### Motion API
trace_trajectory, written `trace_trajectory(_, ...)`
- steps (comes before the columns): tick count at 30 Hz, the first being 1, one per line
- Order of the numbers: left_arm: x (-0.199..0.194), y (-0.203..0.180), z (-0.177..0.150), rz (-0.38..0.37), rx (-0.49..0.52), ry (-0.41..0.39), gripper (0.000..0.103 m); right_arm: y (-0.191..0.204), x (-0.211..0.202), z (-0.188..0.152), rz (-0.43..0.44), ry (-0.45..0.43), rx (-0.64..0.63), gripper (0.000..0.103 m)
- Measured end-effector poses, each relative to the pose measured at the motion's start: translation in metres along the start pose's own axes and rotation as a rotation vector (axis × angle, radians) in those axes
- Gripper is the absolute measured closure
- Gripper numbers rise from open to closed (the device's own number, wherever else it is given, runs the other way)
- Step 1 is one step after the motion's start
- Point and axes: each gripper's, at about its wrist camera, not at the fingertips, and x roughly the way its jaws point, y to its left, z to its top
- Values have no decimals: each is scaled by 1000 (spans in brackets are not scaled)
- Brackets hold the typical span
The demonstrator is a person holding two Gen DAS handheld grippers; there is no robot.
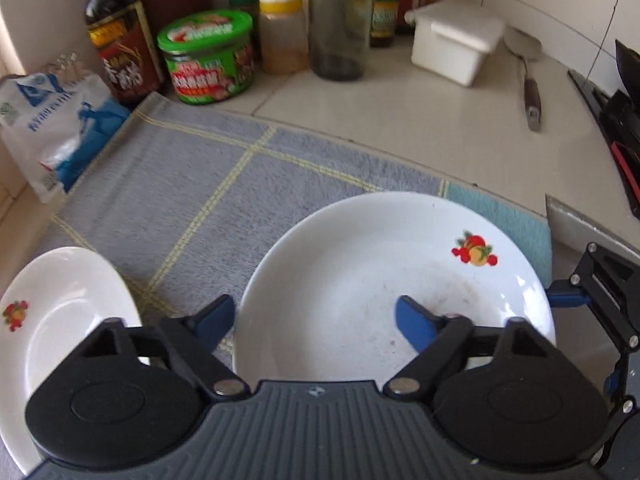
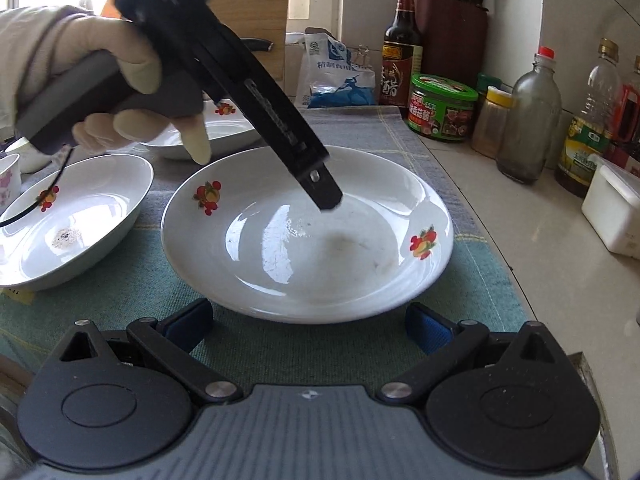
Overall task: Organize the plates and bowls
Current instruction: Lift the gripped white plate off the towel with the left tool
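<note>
A large white plate [image 1: 360, 264] with fruit decals lies on the grey-and-teal cloth [image 1: 200, 184]; it also shows in the right wrist view [image 2: 360, 208]. My left gripper [image 1: 314, 318] is open, straddling the plate's left rim, one finger inside the plate. It shows in the right wrist view as a black body [image 2: 256, 92] held by a gloved hand, its tip over the plate. My right gripper [image 2: 310, 326] is open just short of the plate's near rim. A second plate [image 1: 60, 304] lies to the left. A stained bowl [image 2: 68, 216] and another plate [image 2: 228, 124] sit nearby.
Bottles and jars line the back: a soy sauce bottle [image 1: 116, 40], a green-lidded jar [image 1: 208, 56], a clear bottle [image 1: 340, 20]. A white lidded box [image 1: 456, 40], a spatula [image 1: 528, 80], a salt bag [image 1: 52, 128] and a stove edge [image 1: 616, 128] surround the cloth.
</note>
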Motion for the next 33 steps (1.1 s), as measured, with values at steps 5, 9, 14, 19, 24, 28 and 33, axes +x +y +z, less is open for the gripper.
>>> trace_trajectory(5,6,4,4,-33,7,29,26,-4,0,2,15,3,2,0)
trace_trajectory(9,8,6,7,-50,8,44,27,-7,2,7,23,13,0,0)
trace_trajectory(14,9,7,7,-58,15,54,27,-6,3,10,29,27,-16,0)
trace_trajectory(19,9,7,7,-67,35,64,27,-8,4,14,33,50,-19,0)
trace_trajectory(24,7,6,6,-71,38,61,27,-9,6,18,36,72,-21,0)
trace_trajectory(28,5,7,7,-67,37,55,27,-9,6,21,34,71,-31,0)
trace_trajectory(33,1,9,10,-64,35,39,27,-11,4,25,33,65,-43,0)
